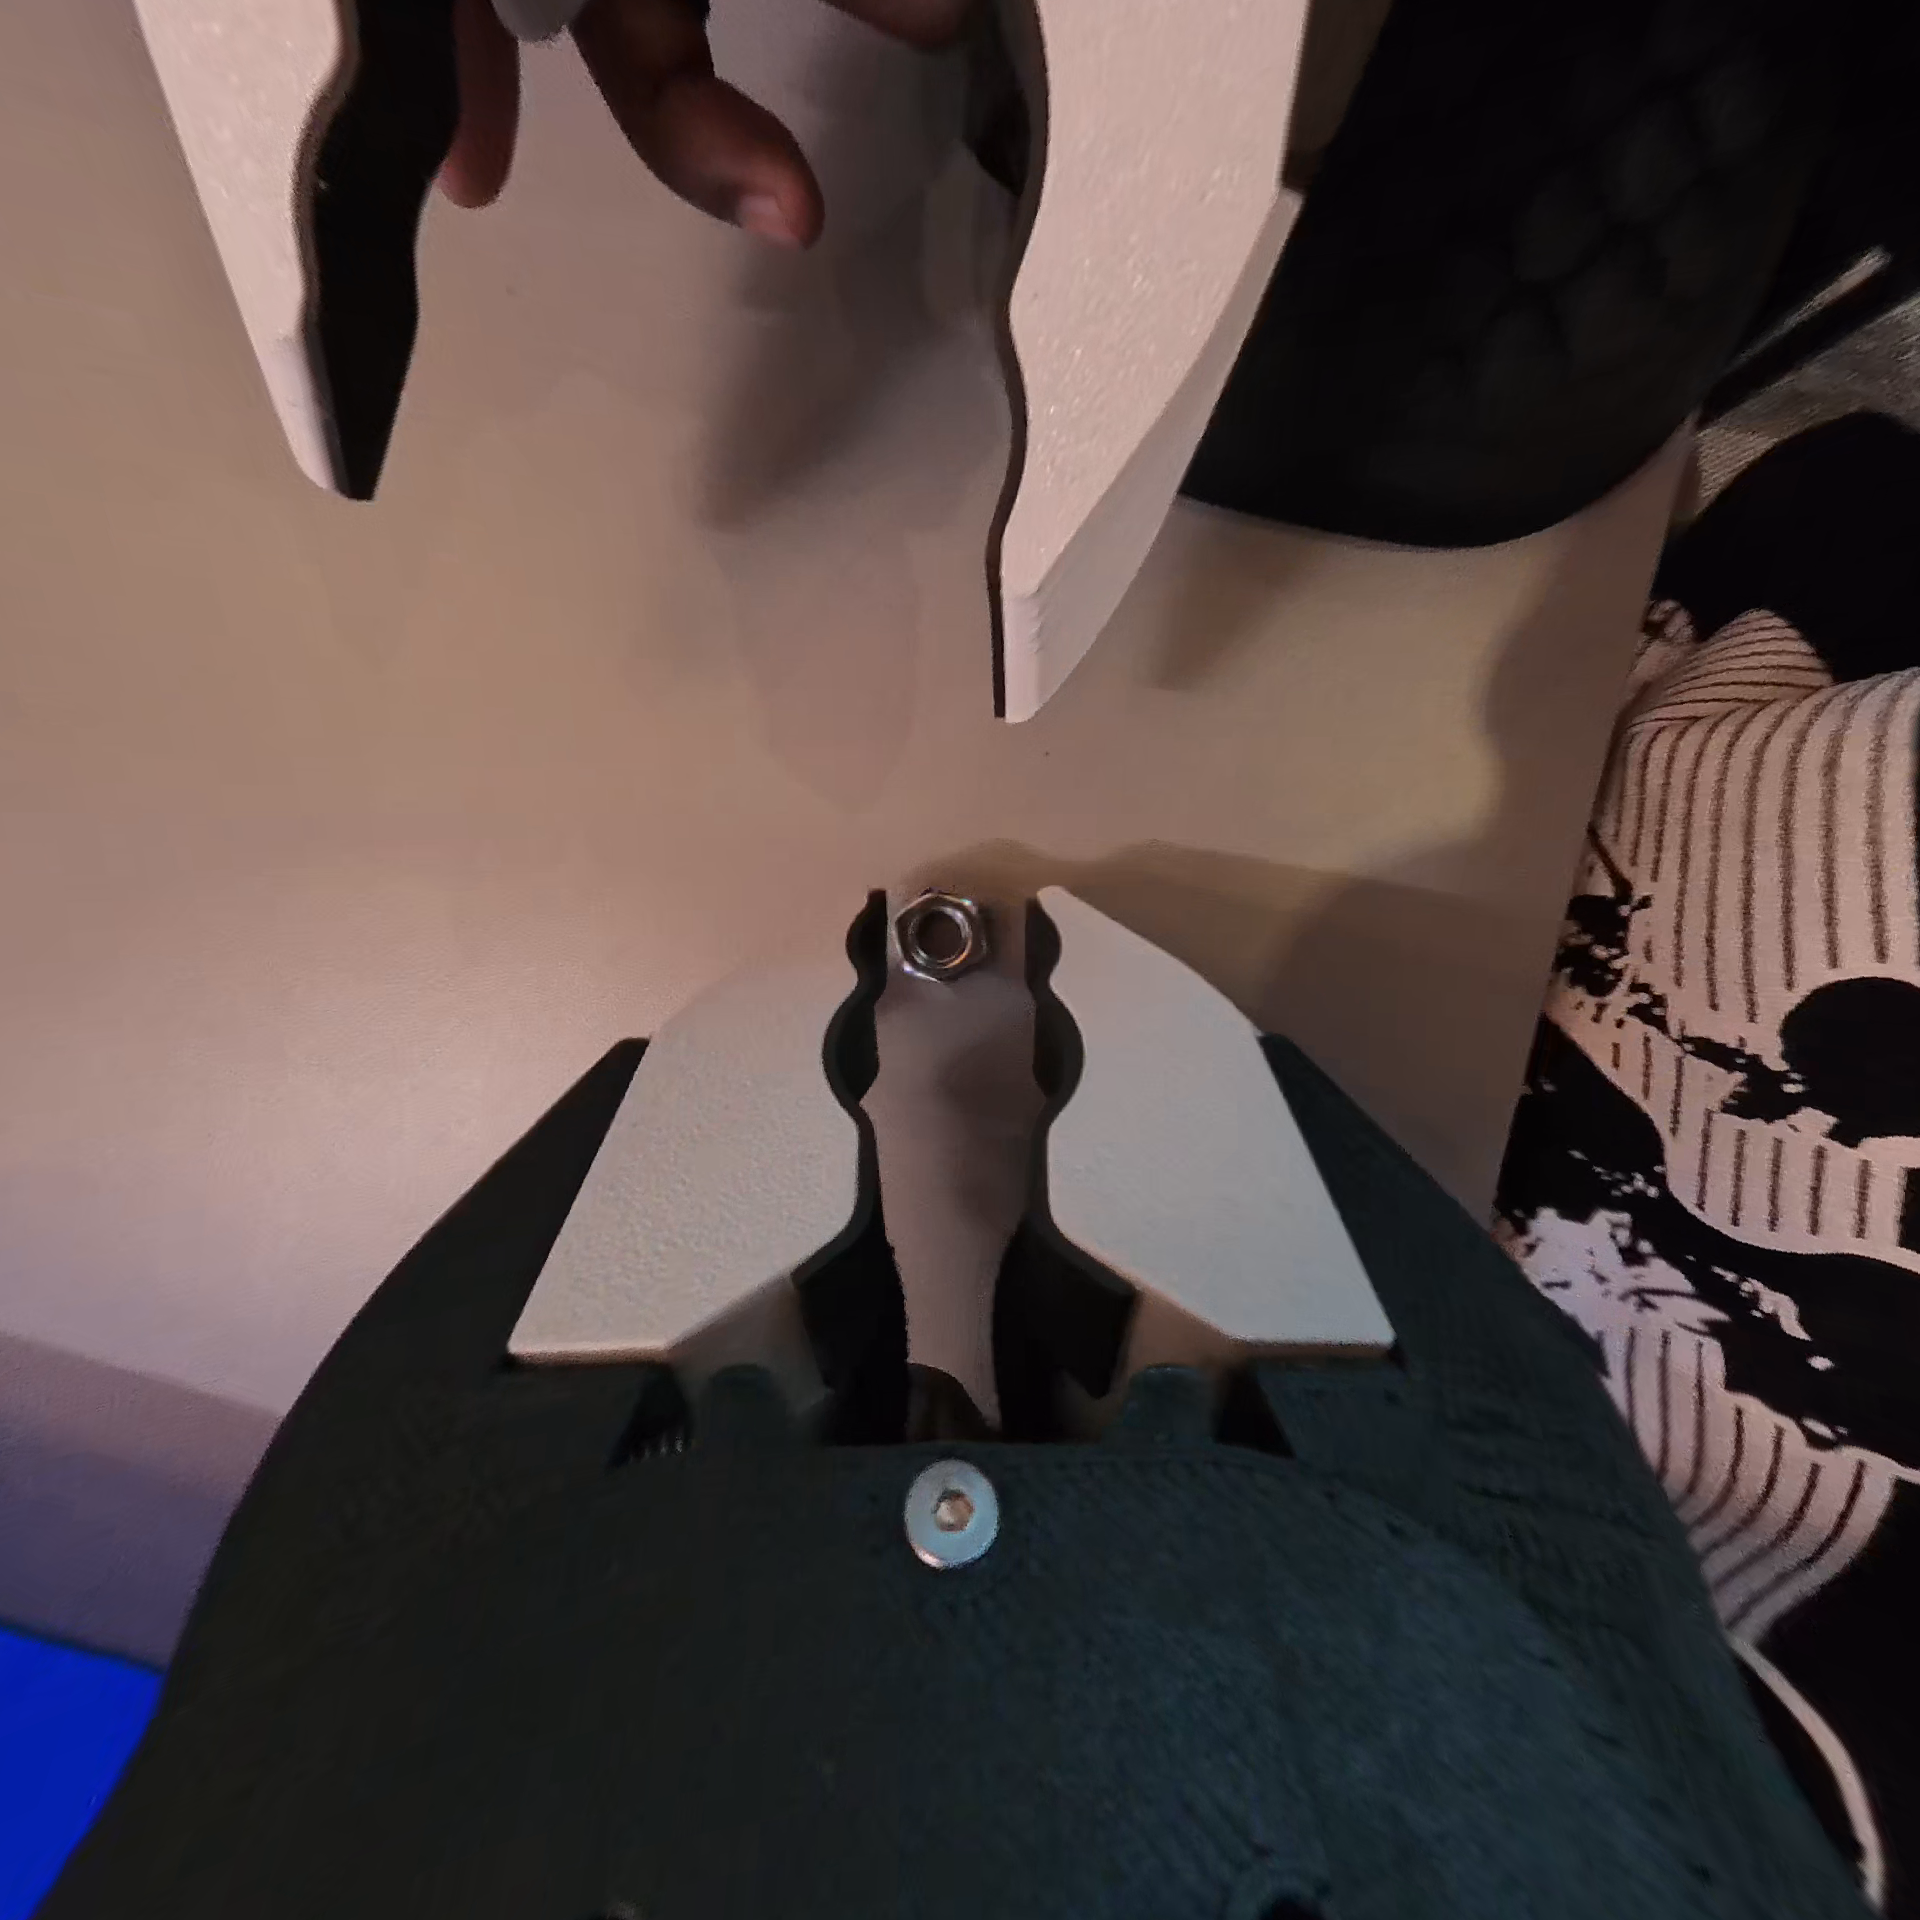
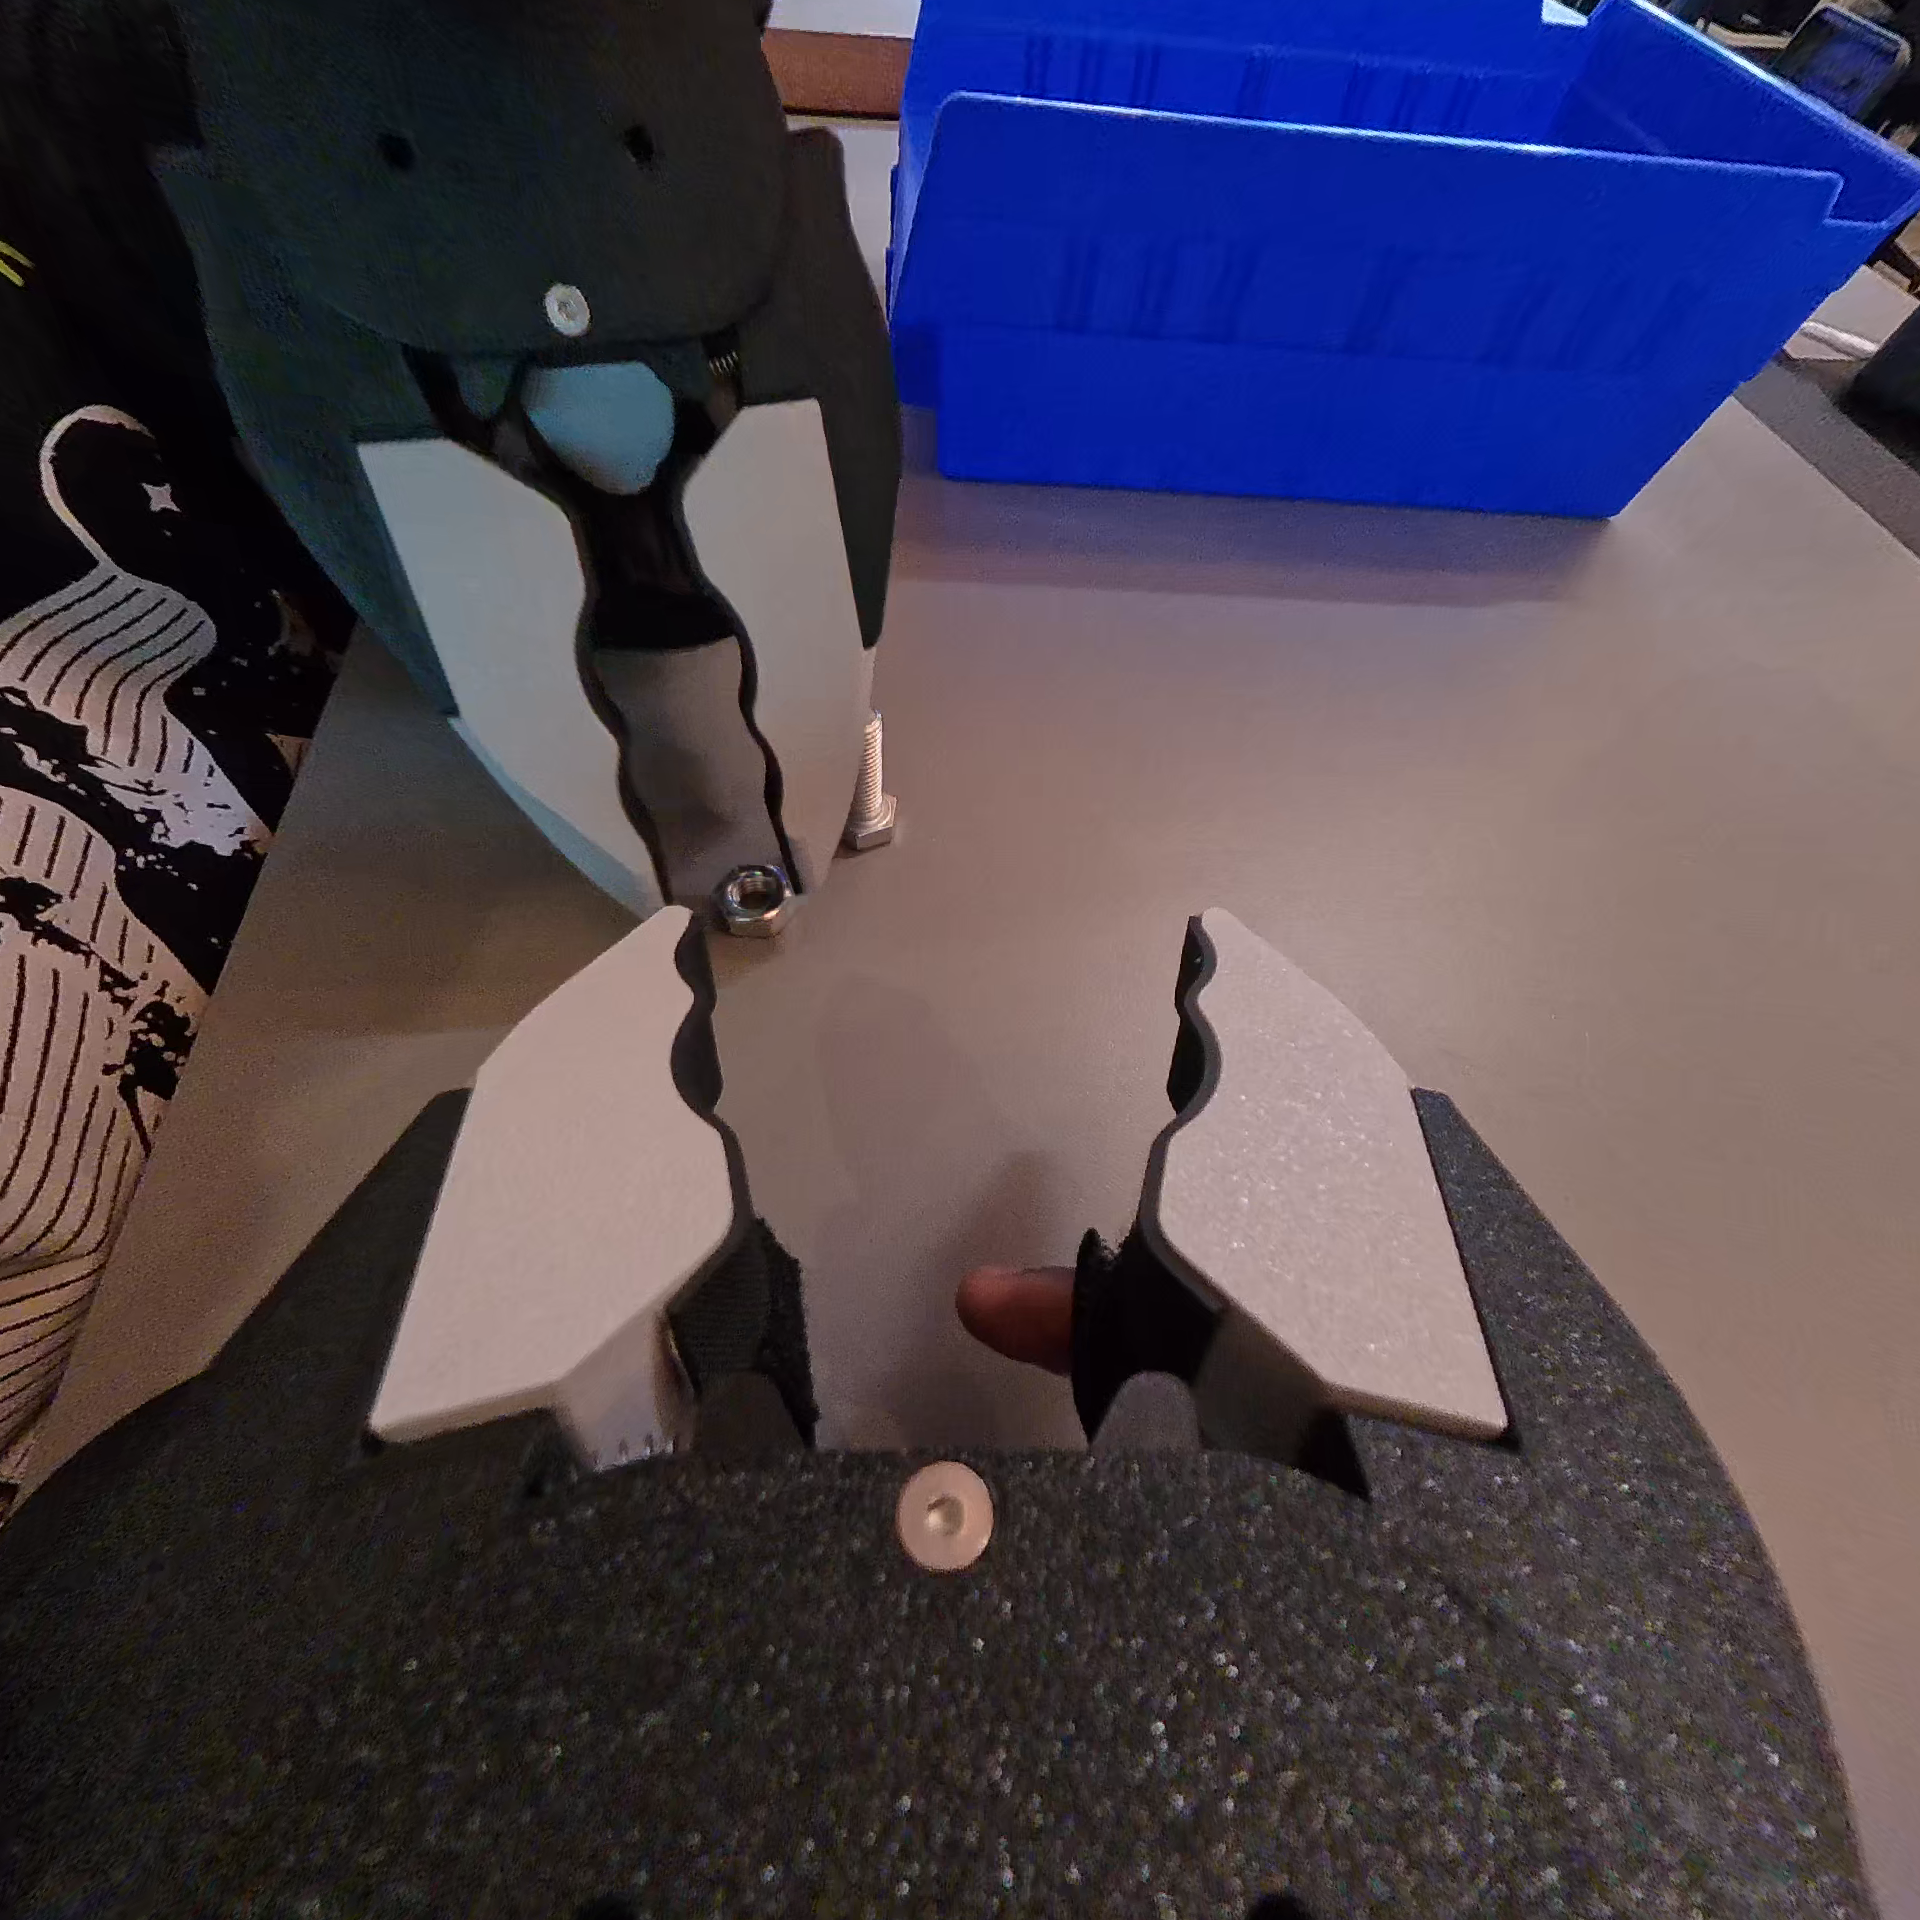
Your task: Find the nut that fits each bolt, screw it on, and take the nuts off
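While the left gripper (image 1: 951, 914) has its jaws narrowly apart around the hex nut (image 1: 941, 937) lying flat on the grey table (image 2: 1351, 779), it should close squarely on two flats. Facing it, the right gripper (image 2: 940, 940) stands wide apart, empty. A bolt (image 2: 871, 774) lies near, a blue bin (image 2: 1351, 312) farther back.

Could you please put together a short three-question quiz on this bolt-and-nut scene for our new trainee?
1. True or false: the hex nut lies between the left claw tips.
2. Which claw gapes wider: A left, B right?
3. Fill in: the bolt lies on the table in front of the ____ bin.

Key: 1 true; 2 B; 3 blue.
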`<state>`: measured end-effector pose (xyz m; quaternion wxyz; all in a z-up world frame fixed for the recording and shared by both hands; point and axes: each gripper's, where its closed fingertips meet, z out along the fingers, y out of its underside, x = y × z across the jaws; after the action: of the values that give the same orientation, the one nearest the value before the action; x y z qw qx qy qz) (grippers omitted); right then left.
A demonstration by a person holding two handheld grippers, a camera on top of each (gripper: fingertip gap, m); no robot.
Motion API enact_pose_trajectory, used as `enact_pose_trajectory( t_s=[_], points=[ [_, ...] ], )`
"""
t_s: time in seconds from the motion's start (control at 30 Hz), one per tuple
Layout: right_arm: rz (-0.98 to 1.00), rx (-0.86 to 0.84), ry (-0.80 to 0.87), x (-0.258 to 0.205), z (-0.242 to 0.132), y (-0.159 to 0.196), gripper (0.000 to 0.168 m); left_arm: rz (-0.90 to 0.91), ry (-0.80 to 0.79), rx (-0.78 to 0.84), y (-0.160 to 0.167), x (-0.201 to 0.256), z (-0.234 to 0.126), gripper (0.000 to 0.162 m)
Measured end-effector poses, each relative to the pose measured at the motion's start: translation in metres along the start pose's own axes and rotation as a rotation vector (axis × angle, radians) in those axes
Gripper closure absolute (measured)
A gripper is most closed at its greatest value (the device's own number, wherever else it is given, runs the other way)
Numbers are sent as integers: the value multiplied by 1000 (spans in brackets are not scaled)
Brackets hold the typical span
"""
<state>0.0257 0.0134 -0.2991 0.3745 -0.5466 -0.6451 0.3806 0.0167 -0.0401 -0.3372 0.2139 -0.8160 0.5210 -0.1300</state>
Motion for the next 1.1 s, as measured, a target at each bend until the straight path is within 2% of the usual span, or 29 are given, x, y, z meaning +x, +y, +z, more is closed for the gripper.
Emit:
enact_pose_trajectory(
  t_s=[0.13,0.27,0.33,0.4,0.53,0.67,0.8,0.9,1.0,1.1],
  points=[
    [38,45,13,3,-1,-9,77,-26,30,174,-14,-1,-24,132],
    [115,173,28,8,-5,-30,72,-63,24,548,-30,-19,-62,129],
    [126,218,33,8,-3,-38,70,-95,66,784,-35,-23,-84,119],
    [126,214,21,5,3,-40,76,-157,105,932,-33,-30,-97,107],
    [109,85,-61,-12,25,-33,110,-165,87,983,-28,-34,-102,82],
    [132,1,-136,-25,43,-31,130,-142,65,942,-26,-34,-94,80],
    [132,-118,-138,-29,56,-16,133,-144,55,943,-25,-34,-94,80],
    [124,-147,-116,-27,63,-13,157,-144,51,937,-25,-35,-93,80],
    [115,-122,-99,-25,57,-18,158,-137,34,929,-25,-35,-91,80],
    [157,49,-74,-15,33,-50,158,-121,-5,898,-26,-35,-87,85]
  ],
)
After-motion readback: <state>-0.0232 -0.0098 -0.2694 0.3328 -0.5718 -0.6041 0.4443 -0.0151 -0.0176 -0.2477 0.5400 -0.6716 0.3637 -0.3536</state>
